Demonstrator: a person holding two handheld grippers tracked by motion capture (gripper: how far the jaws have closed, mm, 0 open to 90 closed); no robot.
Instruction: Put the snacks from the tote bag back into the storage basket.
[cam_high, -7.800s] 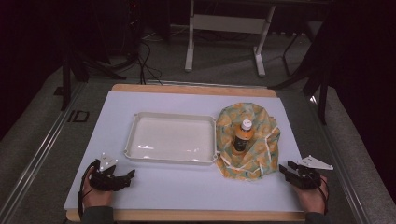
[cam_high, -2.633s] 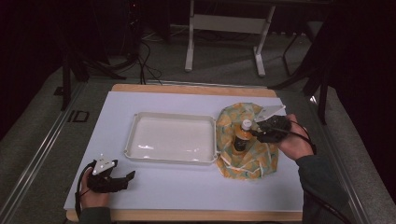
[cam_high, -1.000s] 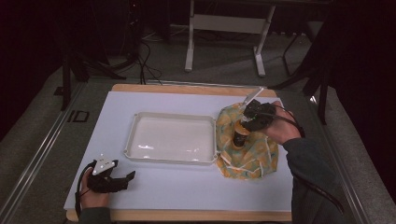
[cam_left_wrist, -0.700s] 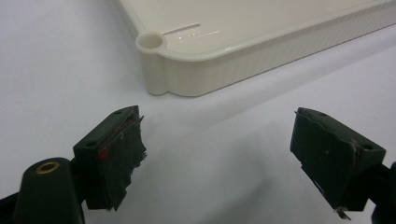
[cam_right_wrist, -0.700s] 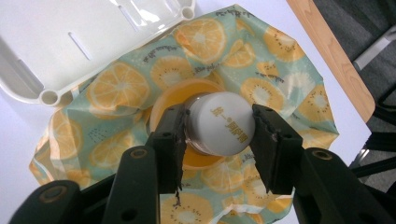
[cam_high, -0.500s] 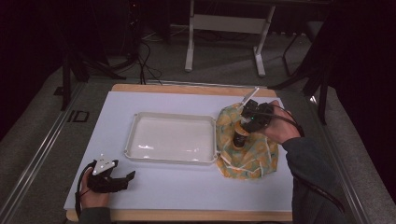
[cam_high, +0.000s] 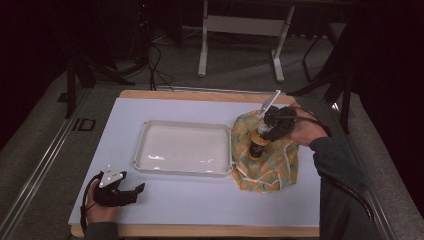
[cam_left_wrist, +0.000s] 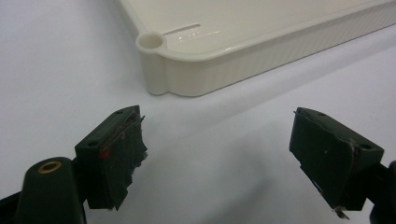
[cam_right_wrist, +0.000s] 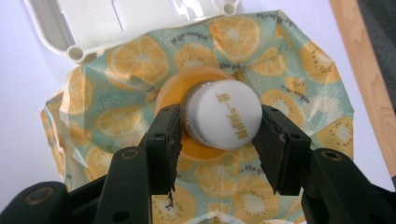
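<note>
Lab or recording studio: dark room, grey carpet floor (cam_high: 45, 150), cables (cam_high: 150, 65) at upper left of frame, white metal stand (cam_high: 240, 30) at top centre, wood-edged counter (cam_high: 200, 231) under white sheet.

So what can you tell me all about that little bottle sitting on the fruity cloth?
The bottle stands upright in the middle of the fruity cloth, right of the white tray. It has an orange body and a round white cap with gold writing. The right claw comes from above, one jaw on each side of the cap.
</note>
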